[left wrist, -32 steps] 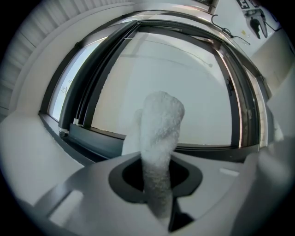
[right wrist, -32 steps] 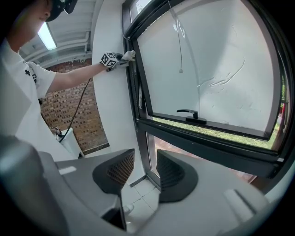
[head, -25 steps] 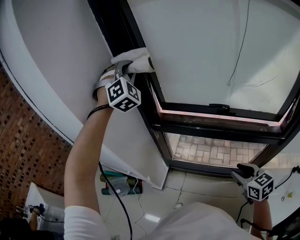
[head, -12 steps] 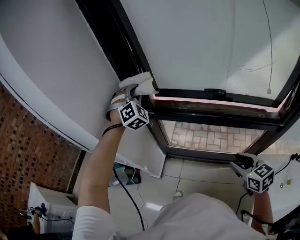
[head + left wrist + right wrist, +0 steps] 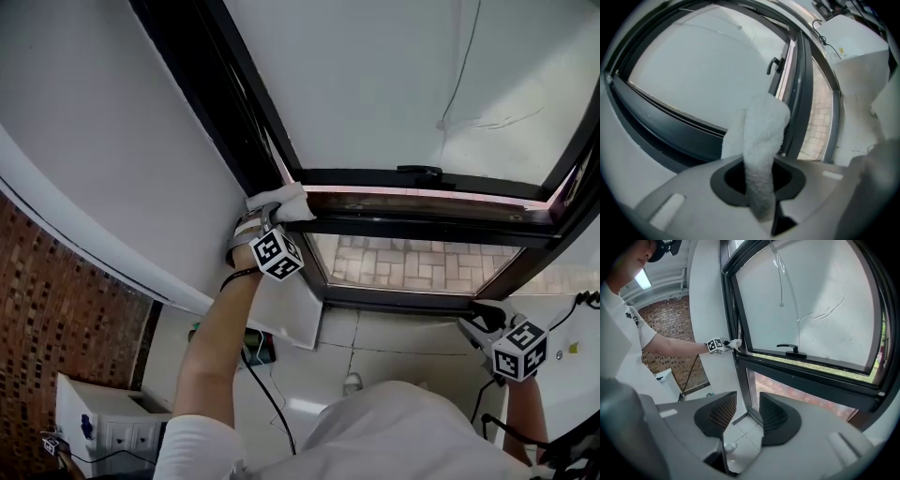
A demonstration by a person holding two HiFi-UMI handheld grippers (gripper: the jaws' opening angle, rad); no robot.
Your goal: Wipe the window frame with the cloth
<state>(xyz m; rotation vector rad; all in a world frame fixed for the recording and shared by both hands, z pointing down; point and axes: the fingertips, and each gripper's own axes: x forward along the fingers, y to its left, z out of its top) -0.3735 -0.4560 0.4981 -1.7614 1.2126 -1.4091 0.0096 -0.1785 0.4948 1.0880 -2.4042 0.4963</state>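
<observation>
A white fluffy cloth (image 5: 284,201) is pressed against the black window frame (image 5: 217,103), at the corner where its left upright meets the open sash's bottom rail. My left gripper (image 5: 269,214) is shut on the cloth, arm stretched up. In the left gripper view the cloth (image 5: 761,133) rises from between the jaws of the left gripper (image 5: 758,177) and touches the dark frame (image 5: 670,123). My right gripper (image 5: 482,319) hangs low at the lower right, away from the window. Its jaws stand open with nothing between them in the right gripper view (image 5: 747,411).
A black window handle (image 5: 419,171) sits on the sash's bottom rail. White wall (image 5: 112,141) lies left of the frame, brick wall (image 5: 56,309) beyond it. A thin cord (image 5: 459,66) hangs across the pane. Below are tiled floor, a cable and a white cabinet (image 5: 98,422).
My left gripper has slid the cloth down the frame's left upright to the corner with the sash's bottom rail. The right gripper has stayed low at the right.
</observation>
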